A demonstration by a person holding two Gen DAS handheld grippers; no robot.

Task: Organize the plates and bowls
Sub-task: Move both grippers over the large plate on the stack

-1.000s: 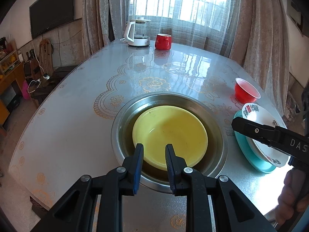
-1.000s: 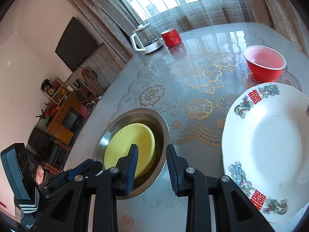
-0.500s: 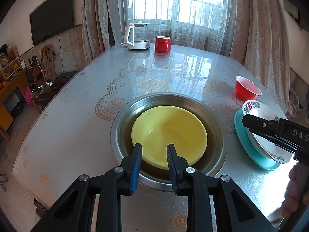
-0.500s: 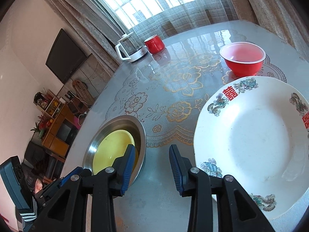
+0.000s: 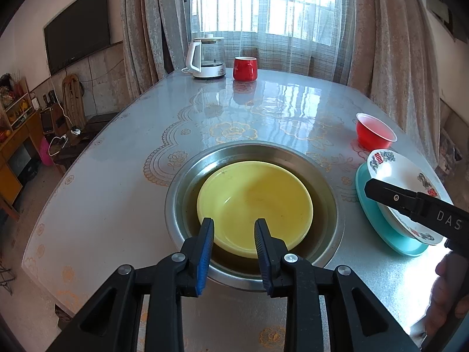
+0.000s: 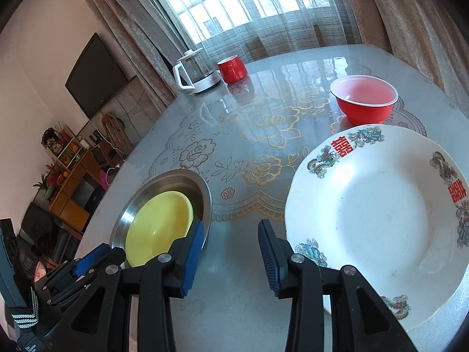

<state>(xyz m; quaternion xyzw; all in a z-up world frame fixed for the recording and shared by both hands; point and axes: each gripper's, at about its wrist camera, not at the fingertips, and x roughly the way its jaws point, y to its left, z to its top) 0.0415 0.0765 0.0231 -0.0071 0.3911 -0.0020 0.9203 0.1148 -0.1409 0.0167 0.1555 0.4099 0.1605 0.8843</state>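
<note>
A yellow bowl (image 5: 255, 202) lies inside a wide steel basin (image 5: 181, 187) in the middle of the table. My left gripper (image 5: 234, 224) hangs over the bowl's near rim, open, its pads not touching it. At the right, a white plate with dragons and red characters (image 6: 381, 214) rests on a teal plate (image 5: 378, 220). Just left of the white plate's rim my right gripper (image 6: 231, 228) is open over bare tabletop, holding nothing. A red bowl (image 6: 363, 99) stands behind the plates.
At the table's far end stand a glass kettle (image 5: 206, 58) and a red mug (image 5: 244, 69). A glossy floral cover lies on the table (image 5: 117, 182). A person's hand (image 5: 448, 293) holds the right gripper at the right edge. A shelf and TV are off to the left.
Both grippers' jaws have widened. The right gripper's view has swung toward the white plate, which now fills more of it. The left gripper stays over the yellow bowl.
</note>
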